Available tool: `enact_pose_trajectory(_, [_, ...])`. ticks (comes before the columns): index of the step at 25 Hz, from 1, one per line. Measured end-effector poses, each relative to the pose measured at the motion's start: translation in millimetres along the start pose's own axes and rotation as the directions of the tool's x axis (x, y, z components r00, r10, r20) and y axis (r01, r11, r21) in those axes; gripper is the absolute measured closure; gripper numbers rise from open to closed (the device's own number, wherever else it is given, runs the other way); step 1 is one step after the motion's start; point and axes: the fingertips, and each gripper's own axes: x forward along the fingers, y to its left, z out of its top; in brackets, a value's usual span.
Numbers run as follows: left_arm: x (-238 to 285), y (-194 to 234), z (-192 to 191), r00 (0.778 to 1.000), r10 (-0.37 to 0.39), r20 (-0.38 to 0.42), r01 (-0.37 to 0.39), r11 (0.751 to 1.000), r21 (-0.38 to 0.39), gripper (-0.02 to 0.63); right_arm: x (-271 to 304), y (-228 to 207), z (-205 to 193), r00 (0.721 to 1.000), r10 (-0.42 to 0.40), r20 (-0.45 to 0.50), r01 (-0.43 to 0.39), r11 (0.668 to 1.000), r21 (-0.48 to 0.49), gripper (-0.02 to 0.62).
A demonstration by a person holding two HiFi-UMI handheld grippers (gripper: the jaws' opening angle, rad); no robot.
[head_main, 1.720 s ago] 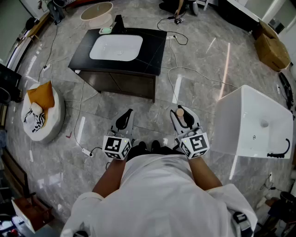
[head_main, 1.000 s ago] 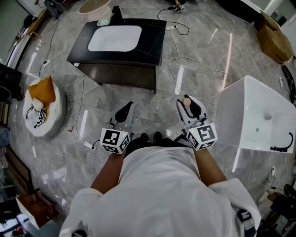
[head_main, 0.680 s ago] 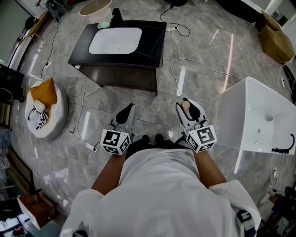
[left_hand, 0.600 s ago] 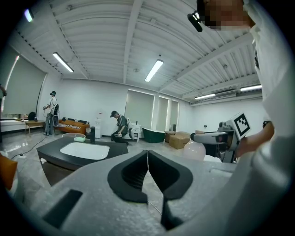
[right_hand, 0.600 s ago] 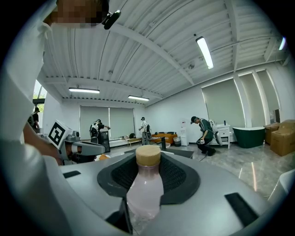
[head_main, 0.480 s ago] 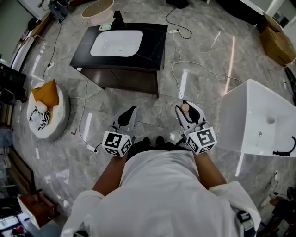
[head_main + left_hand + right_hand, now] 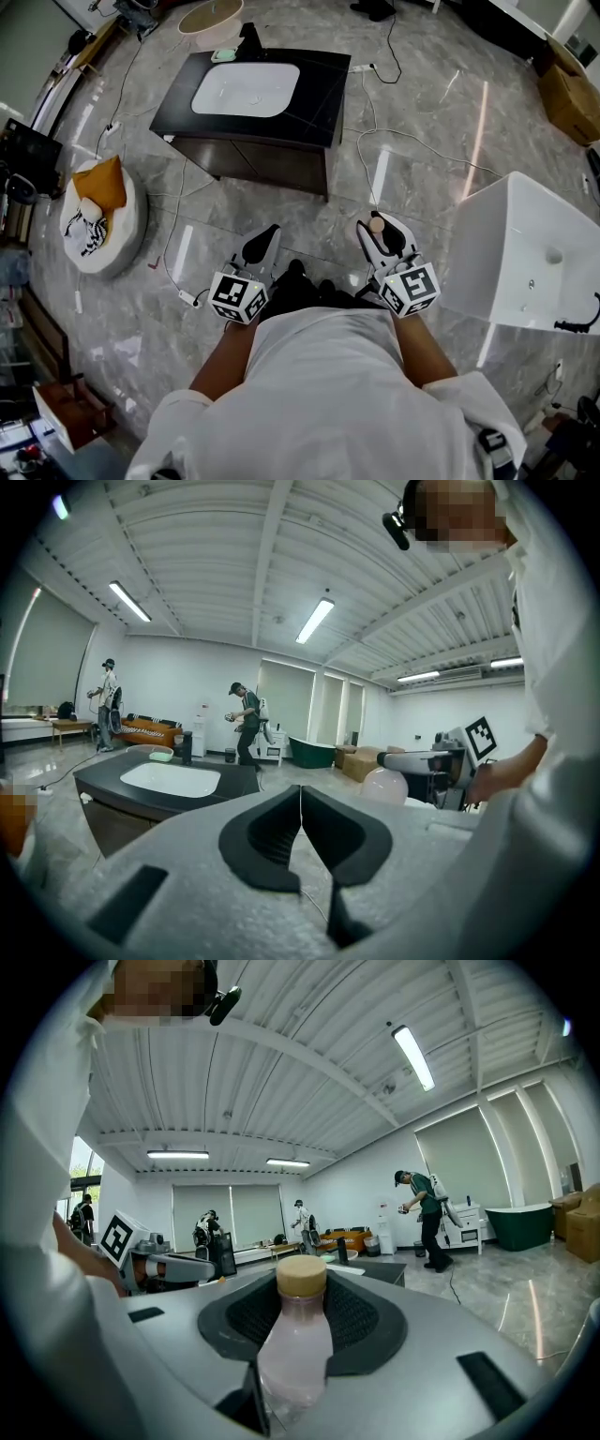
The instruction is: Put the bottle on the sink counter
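The right gripper (image 7: 380, 232) is clamped on a pale pink plastic bottle (image 7: 294, 1344) with a tan cap, the body upright between the ribbed pads and the neck standing clear above them. The left gripper (image 7: 300, 803) is pressed closed with nothing between its jaws. The bottle is therefore in carriage, close in front of the person's body and well apart from the black sink counter (image 7: 323, 89) with its white oval basin (image 7: 246, 91), which lies ahead and to the left across the grey marble floor (image 7: 412, 112). The step in hand appears to be the approach. To do it well, the grip should be kept firm and the bottle vertical; loose cables (image 7: 375, 141) cross the floor between person and counter and are a trip risk. Placement should aim for the bare black surface right of the basin, not its sloped bowl, and the bottle should stand on the counter before the jaws open. Against the earlier frames little differs — both grips are unchanged and the counter is hardly nearer, though a dark shoe (image 7: 293, 274) now shows further forward between the grippers, consistent with a step under way.
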Motion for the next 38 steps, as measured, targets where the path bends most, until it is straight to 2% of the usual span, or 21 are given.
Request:
enact_pose_trajectory(9, [13.8, 27.7, -9.6, 1.000, 0.025, -0.012, -0.025, 0.999, -0.042, 0.589, 28.5, -10.9, -9.1, 1.000, 0.014, -0.022, -0.014, 1.000, 0.022, 0.454])
enact_pose_trajectory(17, [62.6, 67.5, 1.5, 1.000, 0.005, 0.007, -0.005, 0.998, -0.068, 0.589, 76.0, -40.4, -4.8, 0.999, 0.016, -0.046, -0.015, 1.000, 0.016, 0.454])
enact_pose_trajectory(24, [108.7, 120.3, 16.8, 1.000, 0.003, 0.014, -0.002, 0.996, -0.085, 0.589, 136.3, -63.0, 5.8, 0.998, 0.015, -0.061, -0.015, 1.000, 0.014, 0.454])
enact_pose_trajectory(33, [180.2, 197.6, 34.0, 0.999, -0.050, -0.007, 0.050, 0.995, -0.089, 0.589, 228.1, -101.4, 36.0, 0.998, -0.015, -0.060, 0.015, 1.000, -0.004, 0.454])
enact_pose_trajectory(38, [218.1, 227.7, 47.6, 0.995, -0.104, -0.002, 0.104, 0.991, -0.088, 0.589, 266.8, -124.0, 49.3, 0.996, -0.062, -0.059, 0.062, 0.998, -0.009, 0.454])
